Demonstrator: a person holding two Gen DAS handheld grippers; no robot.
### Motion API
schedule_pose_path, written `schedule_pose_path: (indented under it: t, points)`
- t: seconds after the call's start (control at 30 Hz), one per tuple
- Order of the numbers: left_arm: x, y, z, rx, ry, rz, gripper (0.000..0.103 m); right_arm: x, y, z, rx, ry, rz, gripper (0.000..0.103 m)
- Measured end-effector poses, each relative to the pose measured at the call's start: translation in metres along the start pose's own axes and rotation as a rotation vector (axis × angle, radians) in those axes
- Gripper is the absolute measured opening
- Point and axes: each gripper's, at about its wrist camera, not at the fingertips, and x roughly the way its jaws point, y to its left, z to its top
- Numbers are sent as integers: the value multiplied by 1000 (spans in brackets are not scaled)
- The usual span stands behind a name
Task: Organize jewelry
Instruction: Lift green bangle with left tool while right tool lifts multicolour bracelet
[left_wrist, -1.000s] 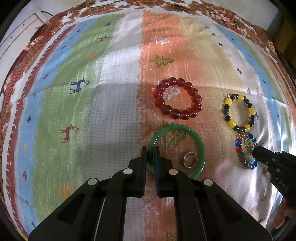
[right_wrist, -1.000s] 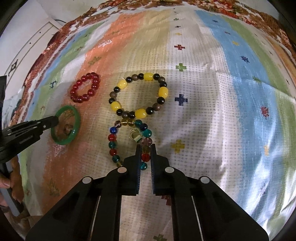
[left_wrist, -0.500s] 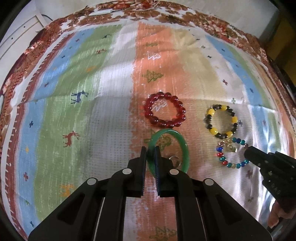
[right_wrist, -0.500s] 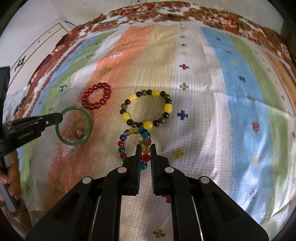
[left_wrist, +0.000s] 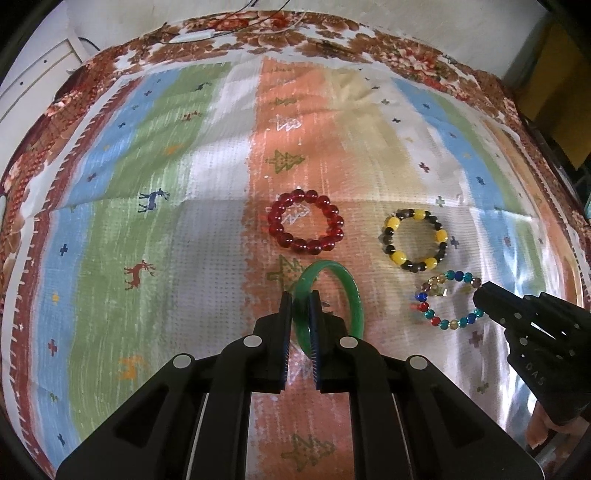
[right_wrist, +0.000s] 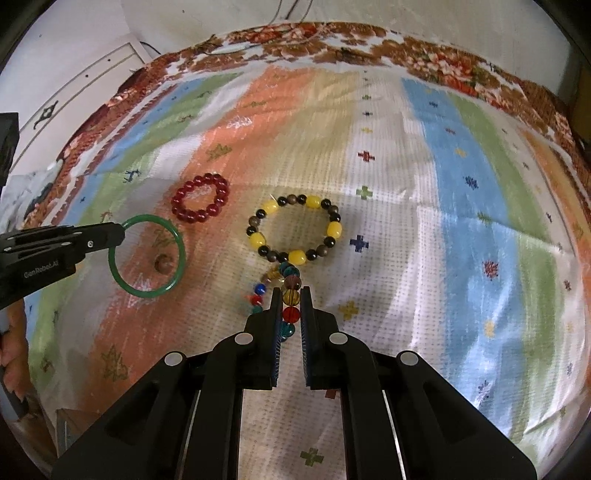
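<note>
The left gripper points steeply down, fingers clamped on a green bangle. The right gripper angles down likewise, pinching a multicoloured bead bracelet. Fingertips of a hand, probably the right, show behind it.

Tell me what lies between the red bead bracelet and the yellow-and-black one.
Nothing: only bare striped cloth separates the red bracelet from the yellow-and-black bracelet, clearest in the left wrist view.

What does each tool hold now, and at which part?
The left tool pinches the green bangle at its rim. The right tool pinches the multicolored bead bracelet on a few beads of its strand.
</note>
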Motion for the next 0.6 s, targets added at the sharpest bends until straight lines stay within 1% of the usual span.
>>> schedule_pose_path:
  t: [0.27,0.6]
  points:
    - [-18,-5,-6,-5,-48,-13,9,-16,4,-3,-20,-45,-14,10]
    - [-37,-8,-14,-16,-101,-10,9,-37,6,-8,-22,-107,-35,10]
